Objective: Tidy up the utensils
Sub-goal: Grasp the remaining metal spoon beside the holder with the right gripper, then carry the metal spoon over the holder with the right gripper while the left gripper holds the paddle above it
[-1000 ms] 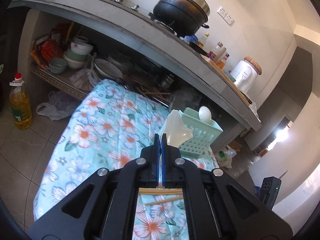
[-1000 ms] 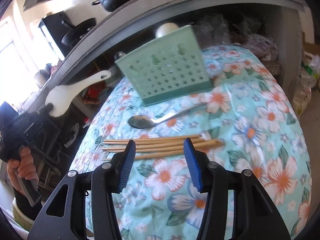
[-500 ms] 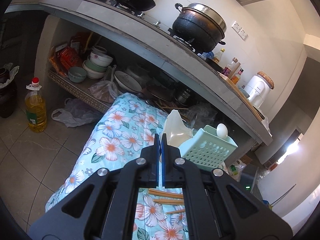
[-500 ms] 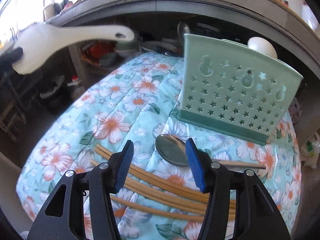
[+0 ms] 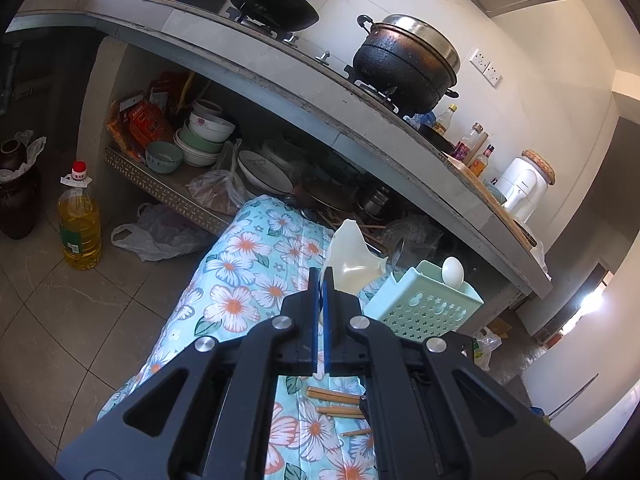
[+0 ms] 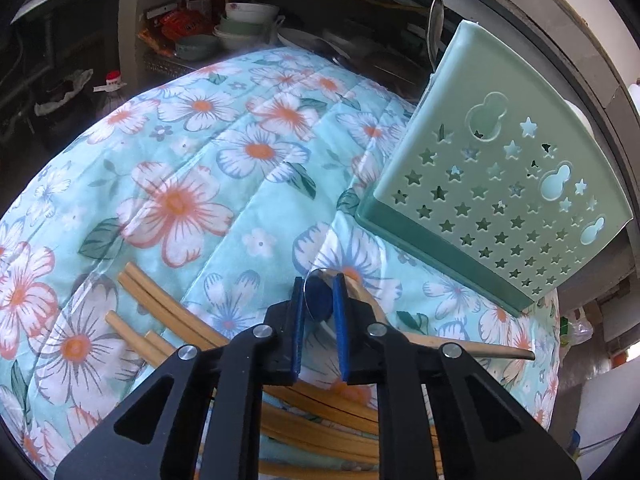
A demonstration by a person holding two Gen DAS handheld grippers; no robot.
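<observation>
While the left gripper (image 5: 319, 280) pinches the white paddle (image 5: 349, 258) above the holder (image 5: 424, 304), a knock could tip it. The right gripper (image 6: 319, 300), fingers just closing on the spoon (image 6: 320, 300) bowl on the cloth (image 6: 180, 168), may let its rounded metal slip.

Table covered with a turquoise quilted cloth with orange-and-white flowers (image 6: 208, 184). Lying directly on it: pale green perforated plastic utensil basket (image 6: 508, 200), upright at the far edge; bundle of wooden chopsticks (image 6: 160, 312), flat; metal spoon (image 6: 480, 350) just beside the chopsticks.
</observation>
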